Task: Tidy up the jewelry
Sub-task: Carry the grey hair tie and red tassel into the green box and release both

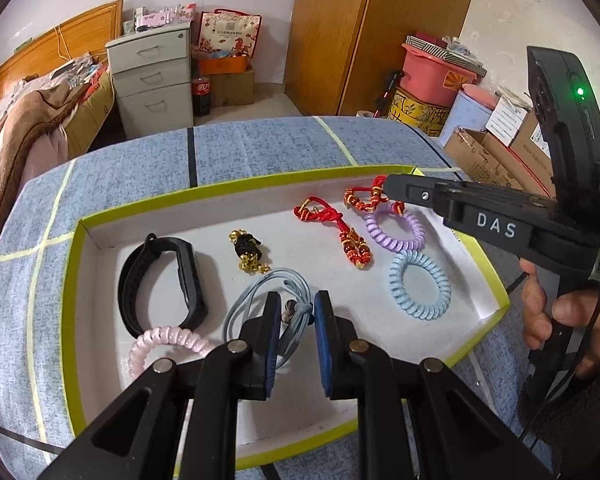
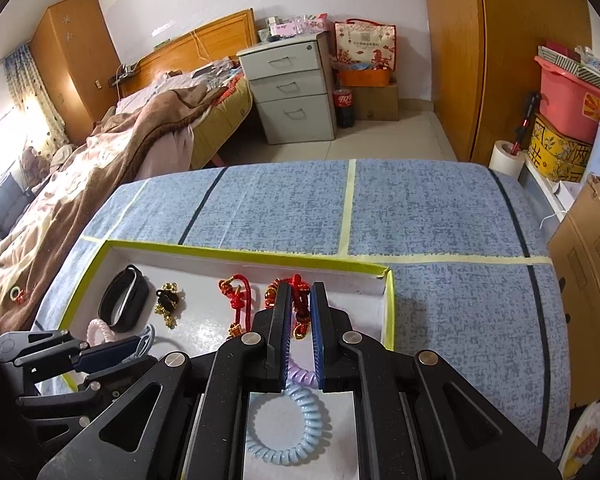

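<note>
Glossy plastic coil bands (image 1: 419, 285), woven tablecloth (image 1: 260, 148)

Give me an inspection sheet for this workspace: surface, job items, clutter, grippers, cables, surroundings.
Surface: blue speckled tablecloth with taped lines; green-rimmed white tray on it.
Job items: in the tray, black wristband, black-and-gold charm, two red knotted cord bracelets, purple coil hair tie, light blue coil hair tie, pink coil hair tie, grey-blue cord loop.
Clutter: nothing seen on the tablecloth.
Grippers: left gripper open around the cord loop; right gripper narrowly open over a red bracelet.
Cables: black cable beside the right handle.
Surroundings: bed, grey drawer unit, cardboard boxes.
</note>
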`<state>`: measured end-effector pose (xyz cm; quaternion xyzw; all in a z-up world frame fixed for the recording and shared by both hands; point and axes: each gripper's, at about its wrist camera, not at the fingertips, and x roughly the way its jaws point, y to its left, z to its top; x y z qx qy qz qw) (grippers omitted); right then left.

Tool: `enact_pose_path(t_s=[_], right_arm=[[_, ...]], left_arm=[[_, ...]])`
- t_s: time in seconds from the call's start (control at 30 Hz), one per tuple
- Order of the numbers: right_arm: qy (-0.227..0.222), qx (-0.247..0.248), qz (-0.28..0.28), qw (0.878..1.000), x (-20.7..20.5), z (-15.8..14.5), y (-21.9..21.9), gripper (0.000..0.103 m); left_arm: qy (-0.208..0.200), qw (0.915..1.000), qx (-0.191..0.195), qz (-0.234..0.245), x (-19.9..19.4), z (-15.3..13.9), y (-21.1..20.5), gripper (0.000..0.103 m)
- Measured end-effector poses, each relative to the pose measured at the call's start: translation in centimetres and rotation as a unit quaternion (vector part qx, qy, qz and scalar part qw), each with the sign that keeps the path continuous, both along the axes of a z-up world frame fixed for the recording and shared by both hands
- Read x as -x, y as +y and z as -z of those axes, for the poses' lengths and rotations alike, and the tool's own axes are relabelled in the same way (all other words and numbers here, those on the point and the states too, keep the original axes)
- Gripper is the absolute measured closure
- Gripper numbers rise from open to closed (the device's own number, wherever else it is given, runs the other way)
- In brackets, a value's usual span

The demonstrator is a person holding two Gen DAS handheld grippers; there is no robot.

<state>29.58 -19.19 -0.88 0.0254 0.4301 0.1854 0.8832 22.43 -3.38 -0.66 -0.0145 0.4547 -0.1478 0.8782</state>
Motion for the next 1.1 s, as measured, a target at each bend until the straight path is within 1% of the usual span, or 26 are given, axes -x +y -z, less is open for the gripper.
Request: enact_pose_path(t_s=[0.2, 0.33, 0.4, 0.43, 0.47, 0.5, 0.53, 0.57, 0.6, 0.67, 0.73, 0.87, 1.03, 1.1], right_arm=[[0.007, 0.006, 0.001, 1.0, -0.3, 0.4, 0.2, 0.093], [0.004, 0.01, 0.001, 1.0, -0.3, 0.4, 0.4, 0.093], [0.0, 0.014, 0.001, 1.0, -0.2, 0.4, 0.5, 0.093], [-0.002, 0.016, 0.002, 1.0, -0.1, 0.4, 0.5, 0.093], [-0.003, 0.016, 0.004, 1.0, -0.1, 0.4, 0.5, 0.091], [-0.003, 0.016, 0.005, 1.0, -0.1, 0.4, 0.5, 0.087], [-0.001, 0.014, 0.004, 1.0, 0.0, 0.5, 0.5, 0.085], [0.0, 0.011, 0.002, 1.0, 0.0, 0.5, 0.5, 0.079], [0.001, 0.01, 0.0, 1.0, 0.0, 0.5, 0.5, 0.069], [-0.001, 0.012, 0.001, 1.0, 0.1, 0.4, 0.6, 0.059], [-0.003, 0.013, 0.002, 1.0, 0.2, 0.4, 0.6, 0.059], [-0.003, 0.015, 0.005, 1.0, 0.4, 0.2, 0.5, 0.059], [-0.008, 0.014, 0.008, 1.0, 1.2, -0.3, 0.2, 0.059], [-0.012, 0.011, 0.009, 1.0, 1.8, -0.7, 0.0, 0.059]], left_arm=[[0.012, 0.9999, 0.001, -0.005, -0.4, 0.6, 0.2, 0.085], [0.014, 0.9999, 0.003, -0.002, -0.5, 0.6, 0.1, 0.084], [0.014, 0.9999, 0.004, -0.002, -0.5, 0.6, 0.1, 0.082], [0.015, 0.9999, 0.004, -0.004, -0.5, 0.6, 0.1, 0.075], [0.014, 0.9999, 0.002, -0.006, -0.5, 0.6, 0.1, 0.067], [0.014, 0.9999, 0.003, -0.006, -0.5, 0.6, 0.1, 0.065], [0.014, 0.9999, 0.005, -0.005, -0.6, 0.6, 0.2, 0.065], [0.015, 0.9998, 0.008, -0.007, -0.6, 0.6, 0.3, 0.065], [0.015, 0.9998, 0.009, -0.007, -0.6, 0.6, 0.4, 0.065], [0.015, 0.9998, 0.01, -0.008, -0.6, 0.7, 0.4, 0.065], [0.015, 0.9998, 0.007, -0.01, -0.4, 0.6, 0.5, 0.064], [0.016, 0.9998, 0.007, -0.011, -0.2, 0.5, 0.4, 0.06], [0.012, 0.9998, 0.01, -0.012, 0.5, 0.1, 0.3, 0.059], [0.008, 0.9998, 0.011, -0.014, 0.9, -0.3, 0.4, 0.056]])
